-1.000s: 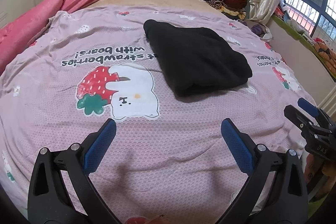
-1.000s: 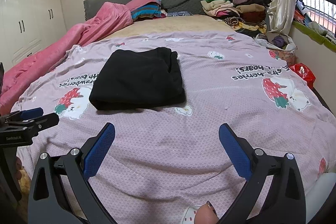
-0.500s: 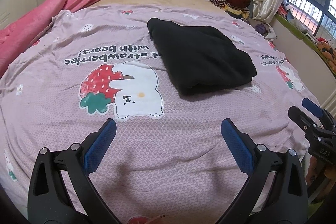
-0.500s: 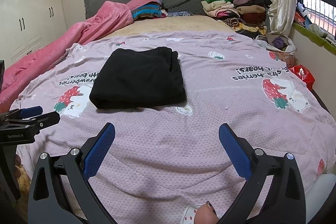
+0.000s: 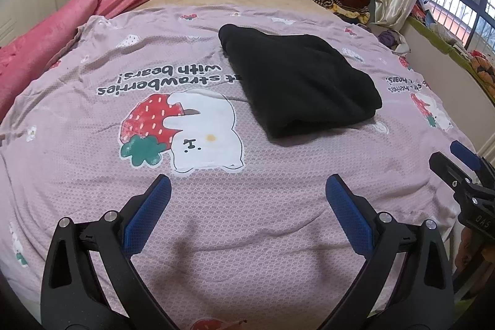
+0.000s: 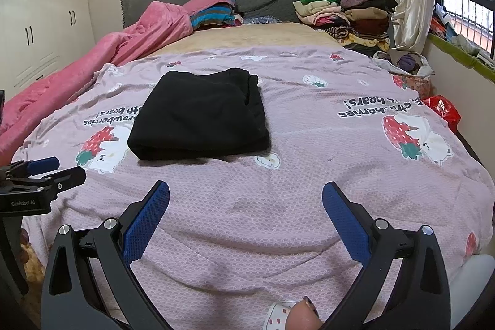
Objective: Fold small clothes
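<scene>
The black garment (image 5: 297,79) is lying folded into a thick, squarish bundle on the bedspread (image 5: 247,221), just beside the big strawberry bear print (image 5: 182,132) and partly covering the printed lettering above it. The left claw (image 5: 247,200) is hovering with its blue pads spread wide and gripping nothing, on the near side of the garment and well apart from it; the right claw (image 6: 246,204) is likewise spread wide and empty, also on the near side of the garment. Judging from the tidy shape, this piece is looking finished, so the step in hand is probably either a last tidy-up or moving on to another garment from the clothes pile (image 6: 343,17) beyond the garment near the headboard. If tidying, the layered edge with the visible fold lines, on the garment's side away from the bear print, is asking for attention: each claw should be coming in low and pinching all layers together at a corner, not just the top one, so the bundle is not fanning open. The fabric is looking soft and bulky, so slow, even pulling by both claws is keeping the edges square, and dragging it across the bedspread is risking wrinkling both
</scene>
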A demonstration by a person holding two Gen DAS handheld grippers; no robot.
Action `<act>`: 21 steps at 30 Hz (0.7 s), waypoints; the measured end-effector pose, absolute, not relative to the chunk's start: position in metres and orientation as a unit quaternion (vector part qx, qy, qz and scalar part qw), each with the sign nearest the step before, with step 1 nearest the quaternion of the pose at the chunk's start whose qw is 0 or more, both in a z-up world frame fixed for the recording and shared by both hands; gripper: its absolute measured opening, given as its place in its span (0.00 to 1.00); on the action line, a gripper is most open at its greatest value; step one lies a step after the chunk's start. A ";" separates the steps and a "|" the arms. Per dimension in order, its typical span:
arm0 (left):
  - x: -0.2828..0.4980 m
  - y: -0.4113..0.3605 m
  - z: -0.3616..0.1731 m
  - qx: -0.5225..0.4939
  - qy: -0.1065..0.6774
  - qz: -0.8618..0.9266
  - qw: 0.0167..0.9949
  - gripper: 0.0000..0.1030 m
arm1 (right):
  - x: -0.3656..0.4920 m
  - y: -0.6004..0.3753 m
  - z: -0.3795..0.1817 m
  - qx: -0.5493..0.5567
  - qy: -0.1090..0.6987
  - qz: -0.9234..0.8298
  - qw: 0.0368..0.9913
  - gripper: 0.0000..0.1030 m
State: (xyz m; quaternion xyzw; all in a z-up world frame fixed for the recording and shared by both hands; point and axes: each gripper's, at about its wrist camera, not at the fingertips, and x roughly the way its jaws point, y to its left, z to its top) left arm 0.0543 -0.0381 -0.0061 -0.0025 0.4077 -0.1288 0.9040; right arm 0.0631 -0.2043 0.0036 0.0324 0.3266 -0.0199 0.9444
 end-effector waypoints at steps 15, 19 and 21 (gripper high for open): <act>0.088 0.038 -0.018 -0.070 0.464 -0.071 0.880 0.91 | 0.007 -0.318 -0.022 0.101 0.320 -0.258 0.906 0.96; 0.123 0.140 -0.015 -0.097 0.461 0.028 0.882 0.91 | -0.055 -0.432 -0.044 0.157 0.336 -0.428 0.824 0.96; 0.138 0.201 -0.017 -0.108 0.449 0.102 0.881 0.91 | -0.084 -0.479 -0.058 0.174 0.354 -0.489 0.778 0.96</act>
